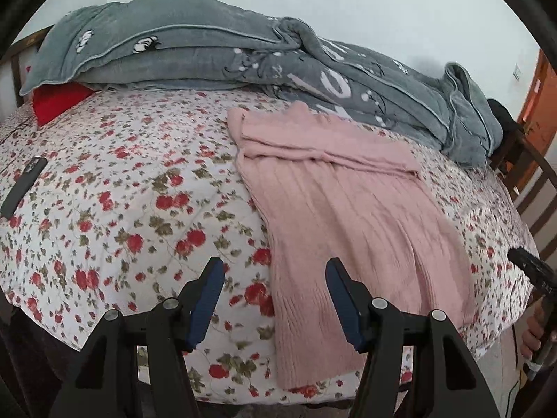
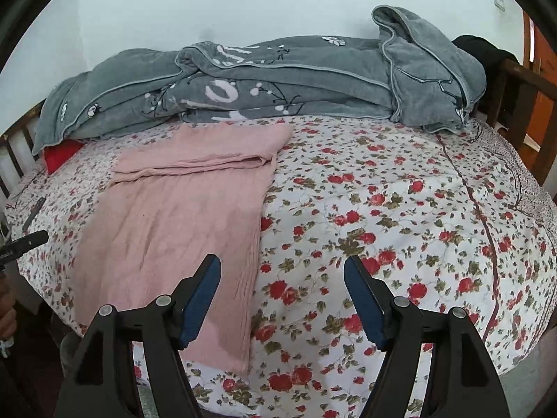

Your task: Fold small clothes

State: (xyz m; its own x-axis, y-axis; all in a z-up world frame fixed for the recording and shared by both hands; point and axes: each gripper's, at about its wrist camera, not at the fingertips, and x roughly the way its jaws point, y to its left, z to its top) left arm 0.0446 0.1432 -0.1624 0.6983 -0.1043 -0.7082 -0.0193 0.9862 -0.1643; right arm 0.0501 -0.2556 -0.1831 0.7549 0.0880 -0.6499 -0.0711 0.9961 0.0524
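Observation:
A pink knitted garment [image 1: 348, 209] lies flat on the flowered bedspread [image 1: 122, 209], its far end folded back over itself in a band. In the right wrist view the same pink garment [image 2: 181, 216] fills the left half of the bed. My left gripper [image 1: 275, 271] hovers open over the garment's near left edge, nothing between its blue pads. My right gripper [image 2: 282, 268] stands open above the garment's near right edge and the bedspread [image 2: 400, 216], also with nothing in it. The other gripper's tip [image 1: 529, 264] shows at the right rim, held by a hand [image 1: 532, 338].
A rumpled grey blanket [image 1: 243, 52] runs along the far side of the bed against the wall. A red cushion [image 1: 55, 102] peeks from under it at the left. A dark phone [image 1: 22, 188] lies on the bedspread at far left. Wooden bed rails [image 2: 518, 104] stand at the right.

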